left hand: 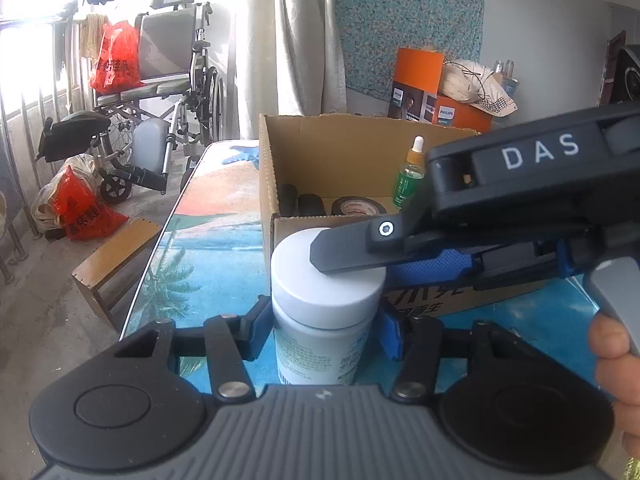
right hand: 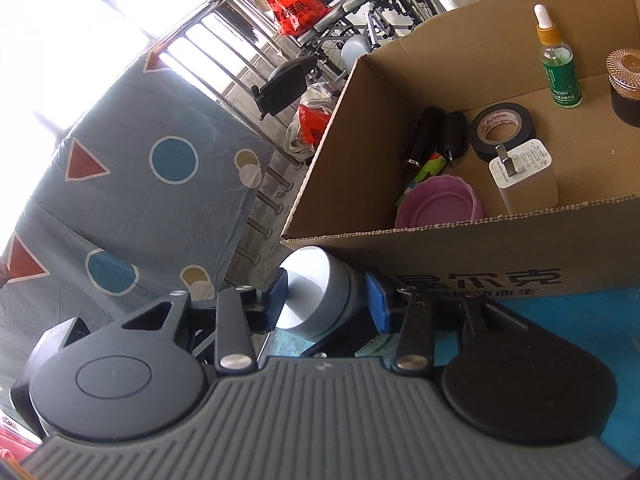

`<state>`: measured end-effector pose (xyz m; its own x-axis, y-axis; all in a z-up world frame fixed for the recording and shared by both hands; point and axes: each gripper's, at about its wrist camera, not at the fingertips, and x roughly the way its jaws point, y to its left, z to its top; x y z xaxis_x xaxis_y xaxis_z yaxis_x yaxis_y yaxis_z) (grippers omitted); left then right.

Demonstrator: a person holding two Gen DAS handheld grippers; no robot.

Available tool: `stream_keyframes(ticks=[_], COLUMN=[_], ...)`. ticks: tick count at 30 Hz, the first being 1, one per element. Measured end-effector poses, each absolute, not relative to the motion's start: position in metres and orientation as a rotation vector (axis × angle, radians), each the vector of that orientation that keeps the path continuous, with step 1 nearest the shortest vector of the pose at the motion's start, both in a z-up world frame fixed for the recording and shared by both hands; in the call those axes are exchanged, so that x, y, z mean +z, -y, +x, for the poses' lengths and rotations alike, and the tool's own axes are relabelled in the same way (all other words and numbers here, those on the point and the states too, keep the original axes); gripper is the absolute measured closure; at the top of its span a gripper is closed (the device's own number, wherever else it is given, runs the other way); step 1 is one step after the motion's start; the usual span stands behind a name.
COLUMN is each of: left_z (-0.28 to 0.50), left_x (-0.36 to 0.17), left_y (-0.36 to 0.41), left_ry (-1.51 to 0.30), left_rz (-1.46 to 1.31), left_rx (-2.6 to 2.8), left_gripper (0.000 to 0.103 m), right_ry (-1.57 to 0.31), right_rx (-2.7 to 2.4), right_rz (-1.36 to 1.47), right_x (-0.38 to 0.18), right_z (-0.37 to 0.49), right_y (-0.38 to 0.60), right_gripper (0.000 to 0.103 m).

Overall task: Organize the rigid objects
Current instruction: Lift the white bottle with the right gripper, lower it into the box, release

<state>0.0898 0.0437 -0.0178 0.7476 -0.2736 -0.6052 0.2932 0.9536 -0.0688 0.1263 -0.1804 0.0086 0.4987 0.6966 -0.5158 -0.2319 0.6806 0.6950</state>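
A white plastic bottle with a wide white cap stands upright on the table, right in front of an open cardboard box. My left gripper is shut on the bottle's body, one blue pad on each side. My right gripper comes in from the right and is shut on the cap. One of its fingers lies across the cap's top. The box holds a green dropper bottle, black tape roll, white charger and pink lid.
The table has a beach-print cover and its edge runs close on the left. Beyond that edge stand a wooden stool and a wheelchair. An orange carton sits behind the box. A person's hand holds the right gripper.
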Motion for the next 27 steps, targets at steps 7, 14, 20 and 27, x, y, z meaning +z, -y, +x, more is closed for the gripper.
stream_keyframes(ticks=[7,14,20,27], left_z=[0.084,0.073,0.064,0.060], left_x=[-0.018,-0.016,-0.016,-0.015], left_y=[-0.034,-0.009,0.025,0.069], left_ry=[-0.662,-0.674,-0.672,-0.664], left_rz=[0.042,0.060,0.091,0.132], left_rx=[-0.311,-0.364,-0.434,-0.526], left_gripper=[0.048,0.049,0.049,0.049], right_ry=[-0.878,-0.864,-0.840,-0.806], right_rx=[0.596,0.560,0.503,0.413], right_rz=[0.633,0.640,0.651,0.639], right_x=[0.006,0.009,0.010,0.015], right_z=[0.113,0.092,0.071,0.050], right_y=[0.195,0.221,0.258,0.301], right_gripper=[0.066,0.065,0.064,0.062])
